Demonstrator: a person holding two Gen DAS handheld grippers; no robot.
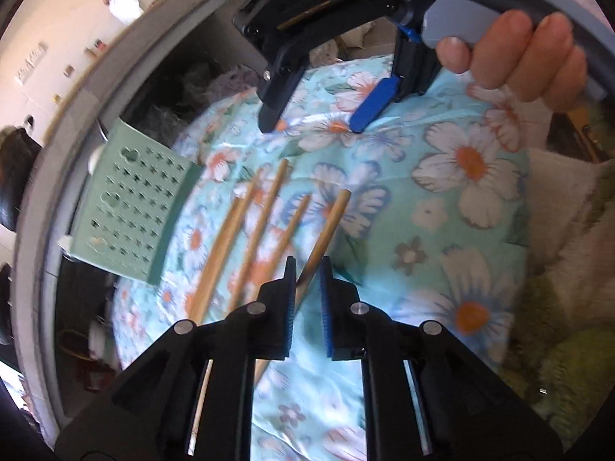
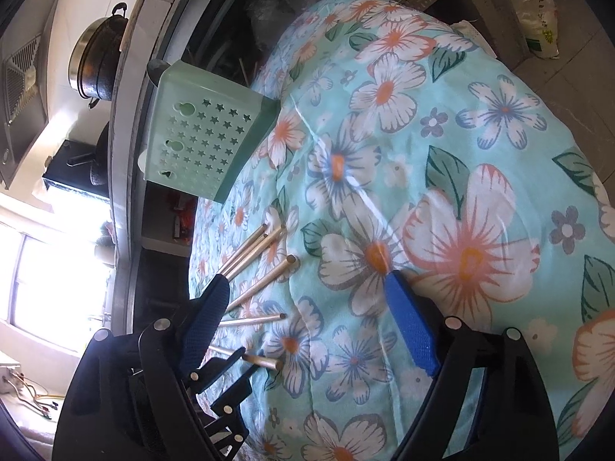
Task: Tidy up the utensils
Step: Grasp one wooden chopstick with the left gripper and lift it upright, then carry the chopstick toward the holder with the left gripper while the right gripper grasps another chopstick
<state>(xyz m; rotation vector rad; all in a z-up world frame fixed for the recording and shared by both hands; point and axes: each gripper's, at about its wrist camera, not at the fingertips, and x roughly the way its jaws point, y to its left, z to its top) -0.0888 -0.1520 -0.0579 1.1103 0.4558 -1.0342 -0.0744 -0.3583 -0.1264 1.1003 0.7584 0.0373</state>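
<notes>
Soft floral bedding [image 1: 442, 230] underlies everything. Left gripper [image 1: 307, 288] jaws pinch one chopstick [image 1: 326, 226] off-centre, so it may pivot loose; right gripper [image 2: 307, 307] jaws gape empty.

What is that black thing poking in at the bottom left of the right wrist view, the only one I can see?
Observer: That is the left gripper. Its own camera shows its jaws, close together, on either side of one chopstick. Whether it is squeezed yet, I cannot tell.
Visitor: And who moves the gripper I am looking along?
Observer: A person's hand holds the right gripper, with its jaws wide open and nothing between them.
</notes>
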